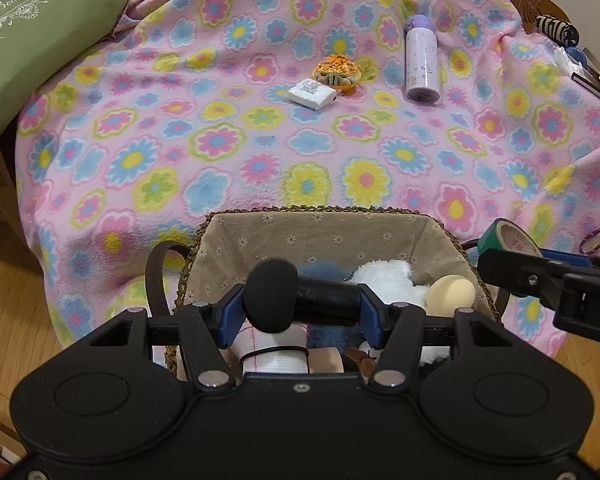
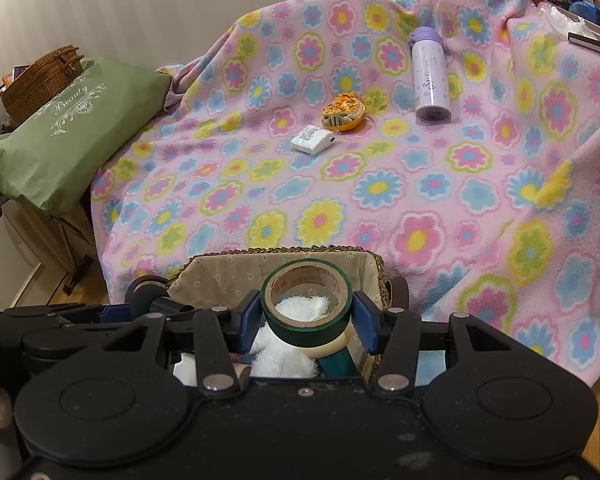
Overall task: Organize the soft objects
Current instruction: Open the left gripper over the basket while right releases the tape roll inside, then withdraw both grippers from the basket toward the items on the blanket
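Right now both claws hang over the woven basket with the beige flowered lining [image 1: 308,232], low and centre in each view. The left gripper [image 1: 298,300] is pinched on a black microphone with a round foam head [image 1: 272,294], held crosswise, blue pads on its ends. The right gripper [image 2: 306,316] is pinched on a roll of green tape with a brown cardboard core [image 2: 306,304], its loose tail hanging down.

Judging by looks, the foam head is light and squashy, so the stiffer black handle is the safer place to grip; the tape roll is rigid and light, best held across its outer rim, though that sticky tail could snag the white fluffy plush toy [image 1: 388,280] already in the basket.

Only the left view shows the basket's other contents: a cream egg-shaped sponge [image 1: 450,294] and a white roll bound with a dark band [image 1: 274,354]. The right view shows a brown wicker basket [image 2: 40,78] behind the green cushion [image 2: 72,136] at middle left. A lilac bottle [image 1: 420,60] lies on the pink flowered fleece blanket [image 1: 220,152] in both views.
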